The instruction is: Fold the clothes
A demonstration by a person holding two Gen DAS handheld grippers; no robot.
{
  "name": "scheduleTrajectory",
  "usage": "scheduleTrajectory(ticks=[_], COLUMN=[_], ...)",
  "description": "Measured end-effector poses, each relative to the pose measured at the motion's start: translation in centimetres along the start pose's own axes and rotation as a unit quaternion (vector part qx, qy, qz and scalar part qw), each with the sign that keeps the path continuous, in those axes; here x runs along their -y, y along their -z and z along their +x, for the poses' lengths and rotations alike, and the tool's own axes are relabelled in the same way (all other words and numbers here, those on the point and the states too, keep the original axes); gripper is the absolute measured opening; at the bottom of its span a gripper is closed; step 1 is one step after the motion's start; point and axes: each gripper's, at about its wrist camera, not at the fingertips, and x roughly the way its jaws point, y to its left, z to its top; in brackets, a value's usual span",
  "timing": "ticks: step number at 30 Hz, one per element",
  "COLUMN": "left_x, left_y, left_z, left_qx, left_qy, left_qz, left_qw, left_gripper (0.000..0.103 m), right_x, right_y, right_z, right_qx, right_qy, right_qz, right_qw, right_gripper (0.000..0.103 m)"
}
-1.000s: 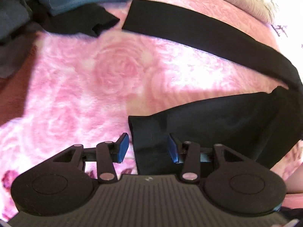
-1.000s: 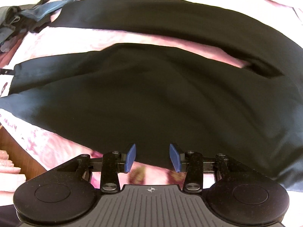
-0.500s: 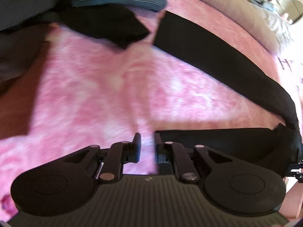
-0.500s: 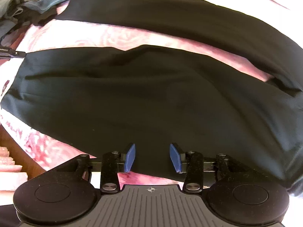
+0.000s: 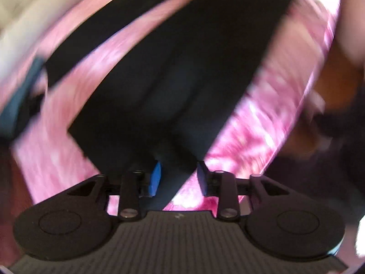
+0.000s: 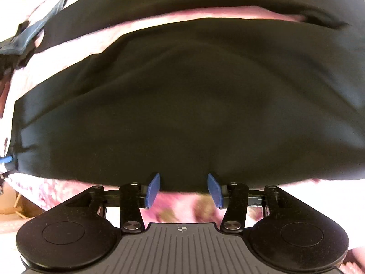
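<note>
Black trousers (image 6: 194,105) lie spread on a pink rose-patterned blanket (image 6: 68,36). One leg fills the right wrist view and the other leg (image 6: 182,2) runs along behind it. My right gripper (image 6: 183,189) points down over the near edge of the cloth. Its jaws are opening, and that edge sits between the blue pads (image 6: 152,189) without being pinched. The left wrist view is smeared by motion. There a trouser leg (image 5: 182,73) runs up and away. My left gripper (image 5: 179,178) is opening too, and a fold of black cloth lies loose between its pads.
Blue jeans (image 6: 29,36) and other dark clothes are piled at the blanket's far left end. A cream cover (image 5: 13,11) lies beyond the blanket. Brown floor (image 5: 330,80) shows past the blanket's edge, and a cardboard box (image 6: 9,205) stands low on the left.
My left gripper closed on the end of the trouser leg, swung sideways while rolling, and has now parted its jaws. My right gripper's jaws widened a little, and the black cloth now fills more of its view.
</note>
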Motion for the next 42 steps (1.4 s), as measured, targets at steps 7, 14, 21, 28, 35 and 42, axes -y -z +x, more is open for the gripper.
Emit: scheduleTrajectory(ticks=[7,14,21,28,35,42], left_x=[5.6,6.6,5.9,7.7,18.5,30.2], left_y=[1.1,0.0,-2.4,-8.1,-22.7,-31.8], left_z=[1.6,1.6,1.7,-0.1,-0.3,2.2], left_qx=[-0.023,-0.072,-0.136,-0.108,0.077,0.174], left_qy=[-0.081,-0.075,-0.054,-0.083,-0.047,-0.035], left_qz=[0.208,0.198,0.167,0.169,0.216,0.332], left_qw=[0.9744,0.9746,0.9751,0.9762,0.9723,0.9264], left_gripper=[0.042,0.0,0.0,0.009,0.031,0.037], right_x=[10.7,24.6,35.6,42.0,44.1,45.9], right_y=[3.9,7.2,7.6,8.0,8.2,6.1], right_z=[-5.1,-9.3,-10.8,-9.8,-10.3,-12.5], right_qx=[0.055,0.168,0.24,0.278,0.265,0.212], right_qy=[0.045,0.07,0.076,0.006,-0.065,-0.089], right_qz=[0.155,0.36,0.442,0.483,0.482,0.472], right_qw=[0.985,0.915,0.861,0.83,0.833,0.851], right_gripper=[0.052,0.057,0.061,0.06,0.003,0.001])
